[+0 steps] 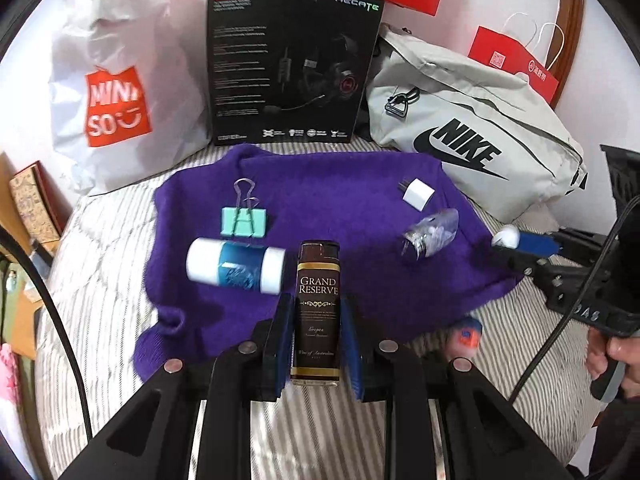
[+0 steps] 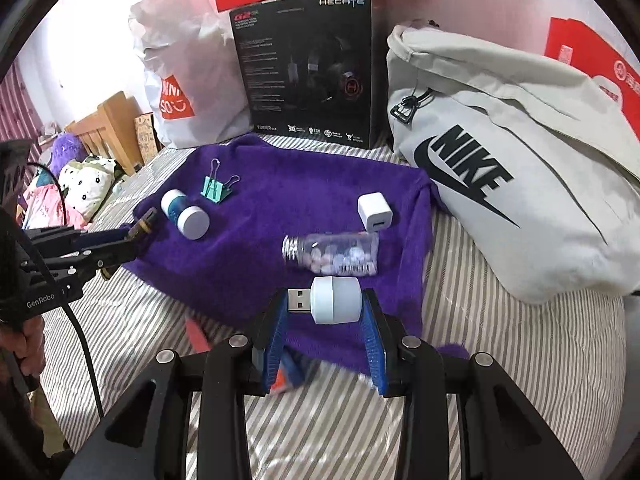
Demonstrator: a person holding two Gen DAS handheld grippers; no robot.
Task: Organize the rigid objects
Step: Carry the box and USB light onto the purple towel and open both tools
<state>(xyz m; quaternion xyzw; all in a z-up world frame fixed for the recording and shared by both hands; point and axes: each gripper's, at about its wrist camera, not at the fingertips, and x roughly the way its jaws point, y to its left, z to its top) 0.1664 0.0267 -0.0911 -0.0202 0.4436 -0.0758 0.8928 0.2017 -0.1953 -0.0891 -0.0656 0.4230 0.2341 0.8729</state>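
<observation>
My left gripper [image 1: 318, 316] is shut on a dark "Grand Reserve" bottle [image 1: 319, 304], held over the front edge of the purple cloth [image 1: 352, 240]. My right gripper [image 2: 326, 304] is shut on a white USB lamp [image 2: 334, 300], its plug pointing left, over the cloth [image 2: 280, 200]. On the cloth lie a white-and-blue canister [image 1: 236, 265] [image 2: 185, 213], a mint binder clip [image 1: 243, 220] [image 2: 216, 189], a white charger cube [image 1: 418, 194] [image 2: 375, 211] and a clear bottle of pills [image 1: 432, 234] [image 2: 334, 254].
A striped bedsheet [image 1: 104, 264] lies under the cloth. Behind stand a white Miniso bag [image 1: 116, 92], a black Hecate headset box [image 1: 288, 64], a grey Nike bag [image 1: 472, 128] and red paper bags [image 1: 512, 60]. An orange-and-blue object [image 1: 466, 334] lies at the cloth's front right.
</observation>
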